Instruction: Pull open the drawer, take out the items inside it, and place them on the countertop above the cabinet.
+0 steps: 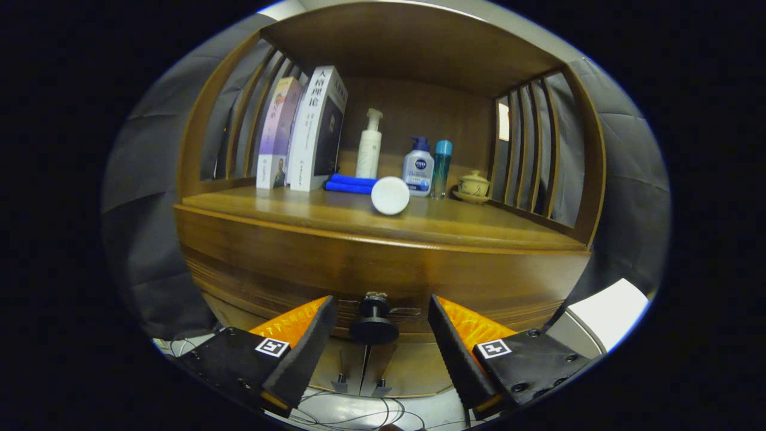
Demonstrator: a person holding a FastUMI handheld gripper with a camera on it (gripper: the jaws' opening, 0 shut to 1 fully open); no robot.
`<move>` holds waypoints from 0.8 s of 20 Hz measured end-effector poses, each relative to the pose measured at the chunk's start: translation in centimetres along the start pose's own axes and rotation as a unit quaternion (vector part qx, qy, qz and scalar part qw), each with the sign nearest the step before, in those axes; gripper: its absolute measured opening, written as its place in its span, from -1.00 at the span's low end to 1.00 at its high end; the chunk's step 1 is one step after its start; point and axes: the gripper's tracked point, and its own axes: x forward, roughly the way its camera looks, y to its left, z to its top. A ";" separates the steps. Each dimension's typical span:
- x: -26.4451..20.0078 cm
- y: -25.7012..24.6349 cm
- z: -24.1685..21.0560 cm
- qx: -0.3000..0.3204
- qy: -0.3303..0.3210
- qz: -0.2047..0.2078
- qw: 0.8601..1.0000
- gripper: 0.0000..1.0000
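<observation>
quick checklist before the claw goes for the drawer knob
1. Claw open: ok, both fingers spread apart, holding nothing.
2. Small dark round drawer knob lined up: ok, it sits between the fingers.
3. Fingers touching the knob: not ok, a gap shows on each side.
4. Brown wooden drawer front shut: it looks shut, though the contents are hidden, so what is inside: cannot tell.
5. Room on the brown wooden countertop: ok, bare wood in front of the white round lid-like object and blue rolled cloth.
6. Loose cables below the cabinet clear of the pull path: cannot tell.
</observation>
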 end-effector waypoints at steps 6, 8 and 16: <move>-8.1 -2.6 6.9 0.043 -0.068 -0.001 0.997 0.95; -10.4 -4.3 8.6 0.059 -0.089 -0.007 0.994 0.95; -16.4 -8.1 13.0 0.076 -0.153 -0.020 0.985 0.95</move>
